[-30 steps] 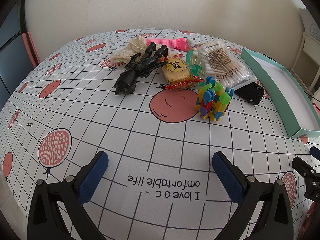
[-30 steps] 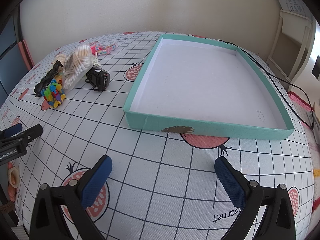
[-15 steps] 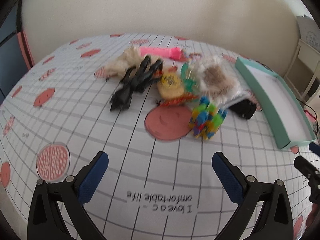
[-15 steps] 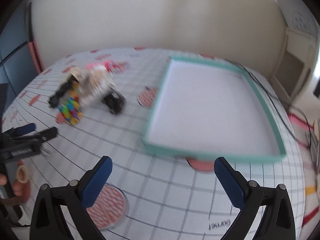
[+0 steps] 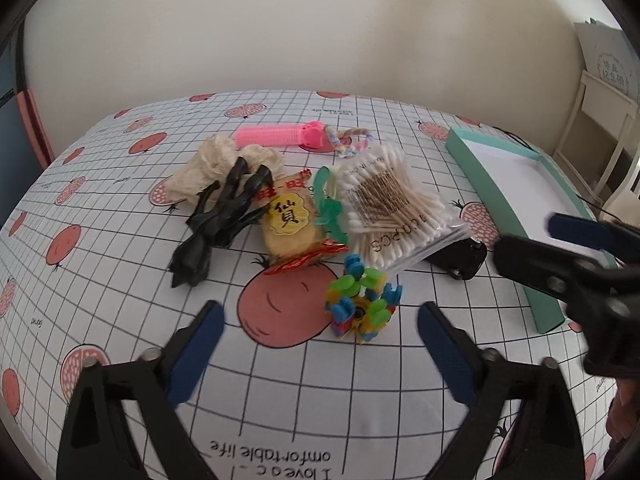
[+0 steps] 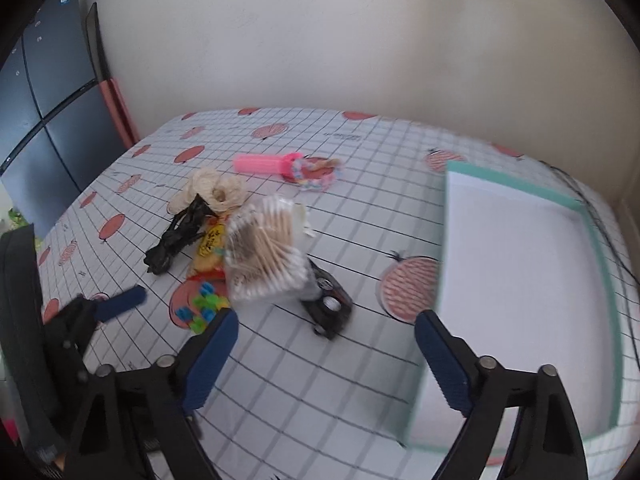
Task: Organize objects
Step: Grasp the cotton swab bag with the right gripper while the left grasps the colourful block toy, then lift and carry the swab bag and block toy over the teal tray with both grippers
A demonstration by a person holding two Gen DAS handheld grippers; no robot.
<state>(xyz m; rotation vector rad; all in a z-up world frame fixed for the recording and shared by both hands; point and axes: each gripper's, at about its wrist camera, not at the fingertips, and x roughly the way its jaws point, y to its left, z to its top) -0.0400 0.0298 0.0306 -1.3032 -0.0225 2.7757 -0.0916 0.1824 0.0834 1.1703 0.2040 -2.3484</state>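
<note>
Teal tray [image 6: 600, 264] still empty; both grippers, left [image 5: 320, 344] & right [image 6: 324, 356], swung toward pile, jaws closing w/ nothing between; first pick pending.

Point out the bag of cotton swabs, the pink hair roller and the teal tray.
bag of cotton swabs [image 5: 390, 200], left wrist view, on the wooden stems at mid-bag.
pink hair roller [image 5: 266, 137], left wrist view, on its ribbed barrel.
teal tray [image 6: 602, 292], right wrist view, on its right wall.
</note>
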